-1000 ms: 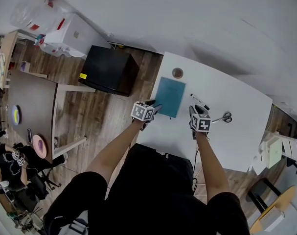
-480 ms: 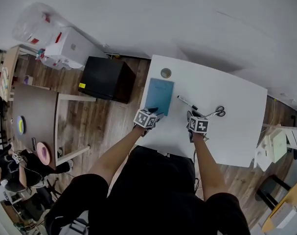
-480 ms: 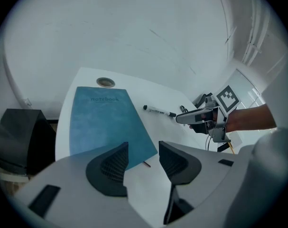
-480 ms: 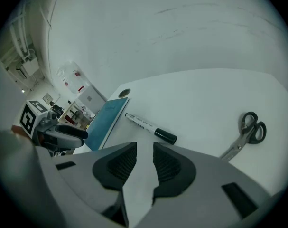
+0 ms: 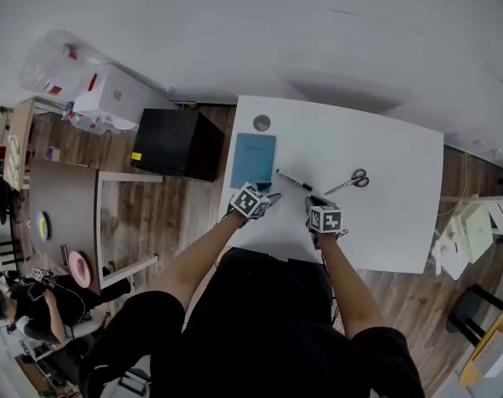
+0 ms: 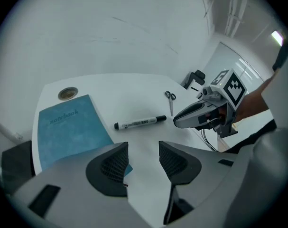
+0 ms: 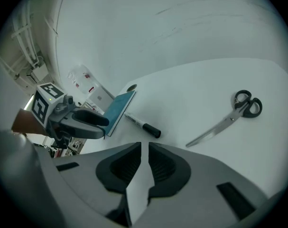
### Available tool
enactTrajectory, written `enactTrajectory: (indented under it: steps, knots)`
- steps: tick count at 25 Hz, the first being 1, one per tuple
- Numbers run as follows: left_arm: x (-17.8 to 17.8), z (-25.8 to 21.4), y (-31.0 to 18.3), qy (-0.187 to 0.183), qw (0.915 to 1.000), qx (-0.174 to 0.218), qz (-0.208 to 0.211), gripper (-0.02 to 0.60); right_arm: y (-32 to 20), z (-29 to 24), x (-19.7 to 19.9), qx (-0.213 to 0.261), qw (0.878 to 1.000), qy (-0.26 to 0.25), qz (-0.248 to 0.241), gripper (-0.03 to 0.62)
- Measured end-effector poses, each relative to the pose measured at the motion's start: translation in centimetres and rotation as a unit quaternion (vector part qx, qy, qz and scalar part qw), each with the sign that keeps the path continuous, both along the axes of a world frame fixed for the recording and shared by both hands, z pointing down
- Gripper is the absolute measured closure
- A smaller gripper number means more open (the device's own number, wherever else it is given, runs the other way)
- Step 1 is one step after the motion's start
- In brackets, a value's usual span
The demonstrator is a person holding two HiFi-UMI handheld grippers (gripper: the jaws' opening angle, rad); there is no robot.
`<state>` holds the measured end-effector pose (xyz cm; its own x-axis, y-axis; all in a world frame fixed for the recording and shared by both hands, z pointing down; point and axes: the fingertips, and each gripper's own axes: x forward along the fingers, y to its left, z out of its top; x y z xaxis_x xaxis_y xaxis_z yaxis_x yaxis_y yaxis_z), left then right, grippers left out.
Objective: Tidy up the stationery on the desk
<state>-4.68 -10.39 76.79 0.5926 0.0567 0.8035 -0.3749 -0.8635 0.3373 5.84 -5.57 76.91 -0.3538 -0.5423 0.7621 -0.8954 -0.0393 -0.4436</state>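
From the head view, the left gripper [image 5: 266,197] and right gripper [image 5: 317,201] hover over the near edge of the white desk [image 5: 384,230]. The blue notebook [image 5: 253,161] lies at eleven o'clock of the left one, the marker [image 5: 294,181] at twelve between them, and the scissors [image 5: 349,180] at one o'clock of the right. A small round disc [image 5: 262,123] sits beyond the notebook, and a black box [image 5: 178,143] stands on the floor.

In the left gripper view the jaws stand apart and empty, with the notebook's corner just past them.

In the right gripper view the jaws are drawn almost together, holding nothing. To take the marker, I'd say they must spread and close across its barrel. Nothing blocks the way.
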Motion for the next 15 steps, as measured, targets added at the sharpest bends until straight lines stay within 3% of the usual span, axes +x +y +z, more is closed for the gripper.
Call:
enactTrajectory:
  steps: [6,9,12,15]
  knots:
    - [2.3,0.3,0.5,-0.021,0.9954,0.038,0.085,0.376,2.7,0.4,0.8,-0.003,0.999,-0.031,0.011,0.528]
    - [3.3,0.8,0.6,-0.036,0.9891,0.052,0.133,0.376,3.6,0.6,1.6,-0.006,0.999,-0.035,0.02,0.528]
    - [3.2,2.0,1.9,-0.068,0.9758,0.058,0.199,0.376,4.3,0.8,2.3,-0.009,0.999,-0.043,0.028,0.528]
    - [2.8,3.3,3.1,-0.103,0.9562,0.077,0.263,0.376,4.8,1.0,3.0,-0.01,0.998,-0.051,0.042,0.528]
